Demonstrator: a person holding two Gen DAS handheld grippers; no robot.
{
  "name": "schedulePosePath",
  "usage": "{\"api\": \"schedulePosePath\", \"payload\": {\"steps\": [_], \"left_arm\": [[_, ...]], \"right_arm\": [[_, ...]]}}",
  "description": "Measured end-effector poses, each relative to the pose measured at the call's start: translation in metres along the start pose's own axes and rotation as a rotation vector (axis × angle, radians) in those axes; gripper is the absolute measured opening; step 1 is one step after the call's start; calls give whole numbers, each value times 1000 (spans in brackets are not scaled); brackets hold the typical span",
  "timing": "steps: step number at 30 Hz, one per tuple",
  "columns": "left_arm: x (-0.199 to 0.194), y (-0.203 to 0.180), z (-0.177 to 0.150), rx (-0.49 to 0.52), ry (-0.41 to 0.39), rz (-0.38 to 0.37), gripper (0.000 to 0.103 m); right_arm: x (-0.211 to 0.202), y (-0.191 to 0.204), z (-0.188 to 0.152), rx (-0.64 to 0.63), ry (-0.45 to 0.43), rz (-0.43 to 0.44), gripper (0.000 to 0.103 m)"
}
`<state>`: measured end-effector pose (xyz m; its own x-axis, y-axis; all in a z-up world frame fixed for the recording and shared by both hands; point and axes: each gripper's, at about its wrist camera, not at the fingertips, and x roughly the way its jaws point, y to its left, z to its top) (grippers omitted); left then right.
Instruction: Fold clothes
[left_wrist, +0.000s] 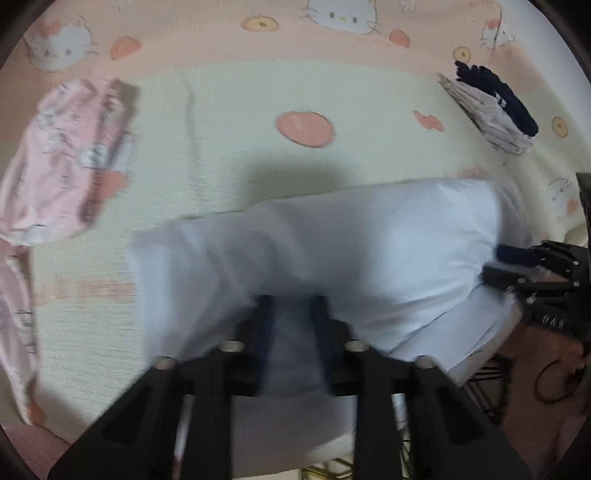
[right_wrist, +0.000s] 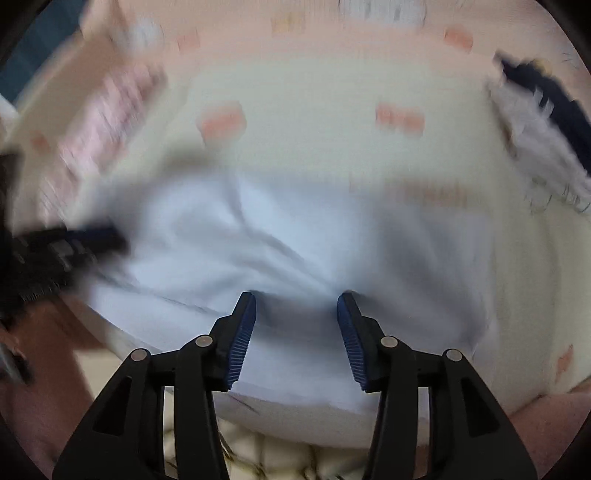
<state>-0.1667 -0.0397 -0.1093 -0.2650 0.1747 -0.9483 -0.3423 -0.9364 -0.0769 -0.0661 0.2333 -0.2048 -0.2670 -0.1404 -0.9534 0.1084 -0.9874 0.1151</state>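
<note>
Across the lower middle of both views lies a white garment (left_wrist: 332, 251) on a cartoon-cat bedspread (left_wrist: 229, 155) — soft, light and limp by the look of it, likely to sag and slide, so best taken at an edge or corner. At the left of the left view sits a pink garment (left_wrist: 62, 155); at upper right, a folded grey-and-navy pile (left_wrist: 495, 110). The left gripper (left_wrist: 291, 314) has white cloth between its narrowly set fingers, seemingly pinched. The right gripper (right_wrist: 295, 314) stands apart over the cloth. The only writing — small letters on the right gripper's body — blurs beyond reading.
</note>
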Motion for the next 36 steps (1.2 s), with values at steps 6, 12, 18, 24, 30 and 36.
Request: {"api": "schedulePosePath", "payload": {"steps": [6, 12, 18, 24, 30, 36], "left_arm": [[-24, 31, -4, -95, -64, 65, 17], [-11, -31, 11, 9, -109, -50, 50], [-5, -1, 0, -56, -93, 19, 51], [-11, 2, -9, -159, -109, -270, 51], [-11, -11, -25, -155, -102, -277, 51], [-12, -16, -42, -168, -114, -294, 51]], "right_arm": [[-30, -48, -24, 192, -90, -125, 50], [-28, -16, -13, 127, -150, -95, 58], [-42, -47, -32, 315, -199, -10, 59], [-40, -72, -48, 476, -148, 75, 78], [-6, -58, -56, 396, 13, -25, 84], [-11, -61, -59, 411, -20, 45, 26]]}}
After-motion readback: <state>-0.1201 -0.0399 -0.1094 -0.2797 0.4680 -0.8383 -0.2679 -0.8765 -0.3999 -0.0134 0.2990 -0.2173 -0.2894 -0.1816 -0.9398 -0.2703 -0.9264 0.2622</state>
